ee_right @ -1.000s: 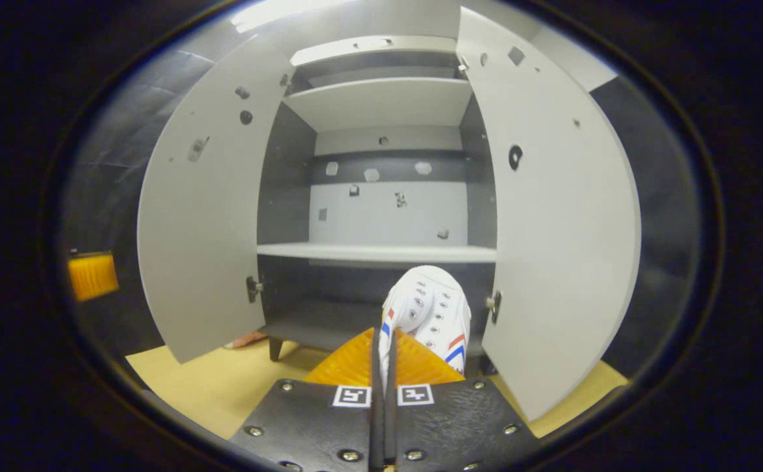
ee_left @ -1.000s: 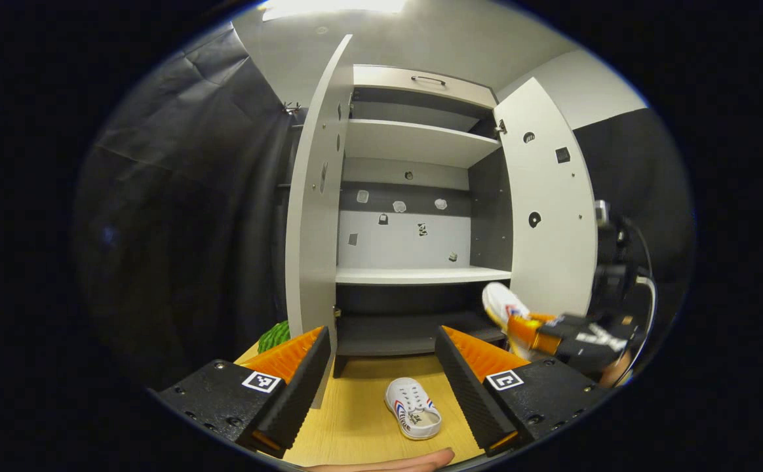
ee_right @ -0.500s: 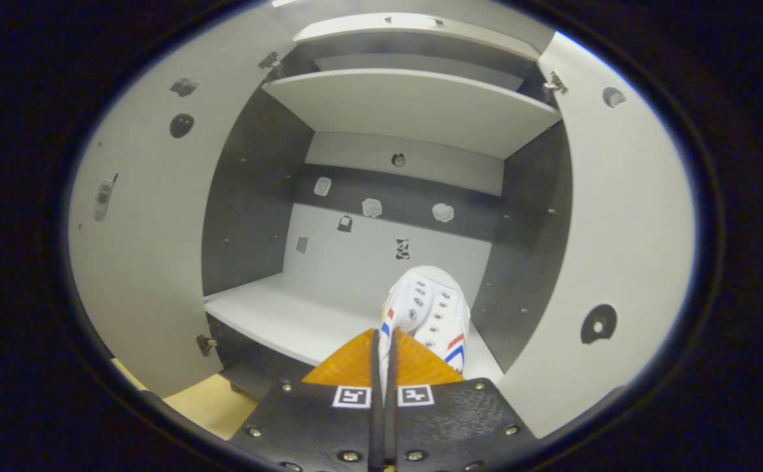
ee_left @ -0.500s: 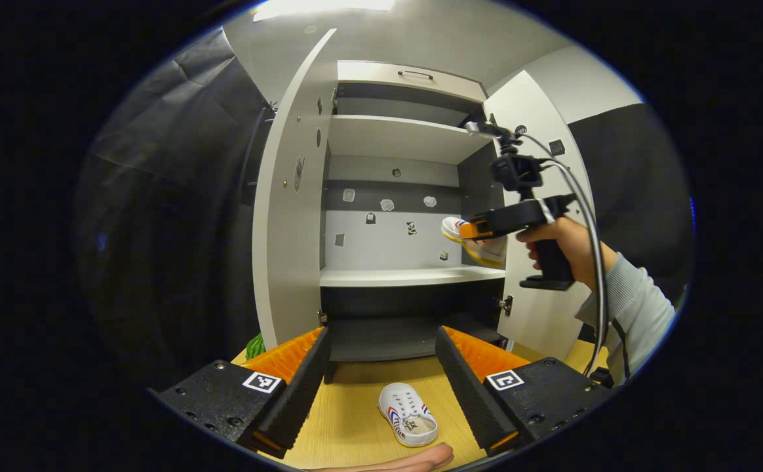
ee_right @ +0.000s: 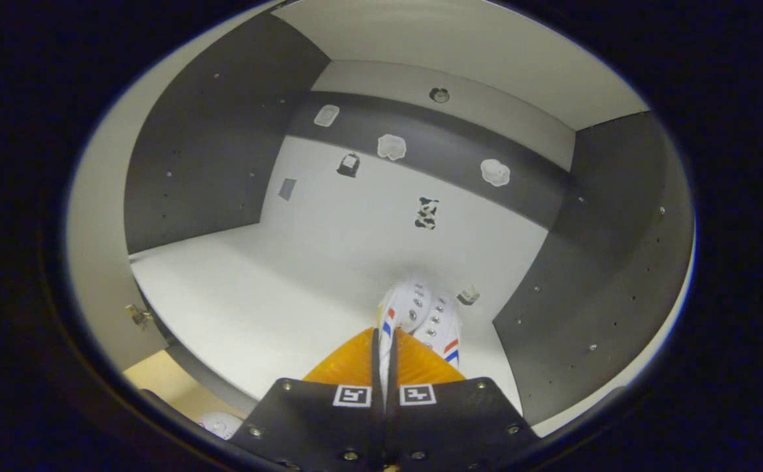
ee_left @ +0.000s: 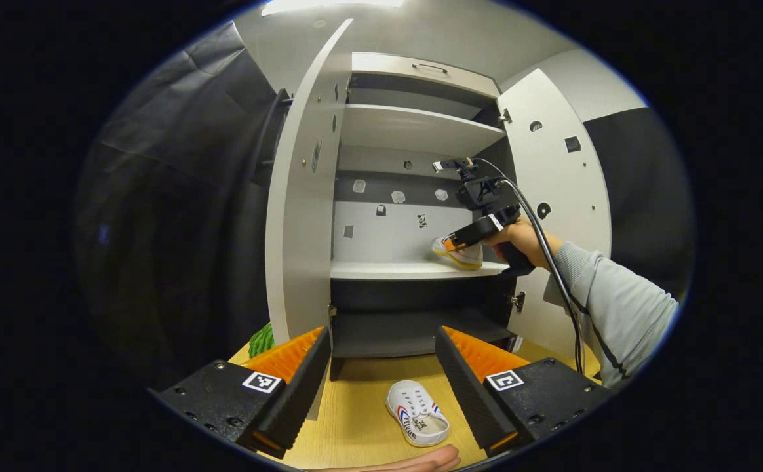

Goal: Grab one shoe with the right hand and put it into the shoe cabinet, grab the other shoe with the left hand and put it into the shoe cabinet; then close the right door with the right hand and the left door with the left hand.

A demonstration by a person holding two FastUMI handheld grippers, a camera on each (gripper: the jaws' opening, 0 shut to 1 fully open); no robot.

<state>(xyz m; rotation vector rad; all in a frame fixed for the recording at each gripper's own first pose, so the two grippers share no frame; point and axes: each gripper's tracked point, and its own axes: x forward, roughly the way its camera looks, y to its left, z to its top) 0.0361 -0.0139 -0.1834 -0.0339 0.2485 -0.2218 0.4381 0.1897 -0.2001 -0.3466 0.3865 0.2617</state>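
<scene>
Lying on the pale wooden floor (ee_left: 355, 419), the second white canvas shoe with red and blue side stripes (ee_left: 417, 423) sits low between the spread fingers of the left gripper (ee_left: 381, 387), well short of being grasped. Its toe points away and to the left toward the grey-and-white shoe cabinet (ee_left: 414, 216), so its long axis runs roughly along the fingers' reach. That gripper is the nearer one, and judging by this, a forward and downward reach would bring the shoe between its jaws, which stand wide apart and empty.

Further right, the first white striped shoe (ee_right: 424, 314) is pinched at the heel end by the right gripper (ee_right: 385, 367), both fingers pressed nearly together on it. Its toe points into the cabinet, and the sole appears to rest on or just above the white middle shelf (ee_right: 257, 288), near the dark right side wall (ee_right: 585, 295). Both cabinet doors (ee_left: 299, 216) stand open.
</scene>
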